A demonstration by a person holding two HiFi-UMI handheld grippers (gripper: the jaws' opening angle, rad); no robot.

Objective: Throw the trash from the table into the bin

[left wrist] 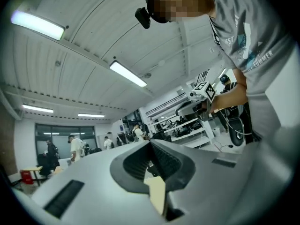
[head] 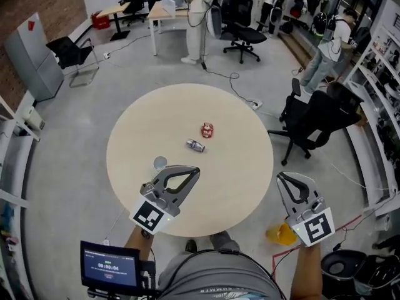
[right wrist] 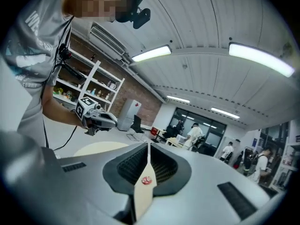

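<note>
Nothing binned yet: crumpled red can (head: pixel 207 130), silver can (head: pixel 195 145) and white cup (head: pixel 160 163) sit on the round beige counter (head: pixel 240 161). Left tool (head: pixel 196 170) and right tool (head: pixel 282 176) are pressed together, empty.

Matt pale wood-look table (head: pixel 240 167), shiny metal can (head: pixel 195 145)

The left gripper (left wrist: pixel 150 144), jaws together and empty, with the right gripper (left wrist: pixel 183 108) beyond.

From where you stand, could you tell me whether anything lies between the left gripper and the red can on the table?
Yes: the small silver can lies nearly in line between the left gripper and the red can, touching neither.
</note>
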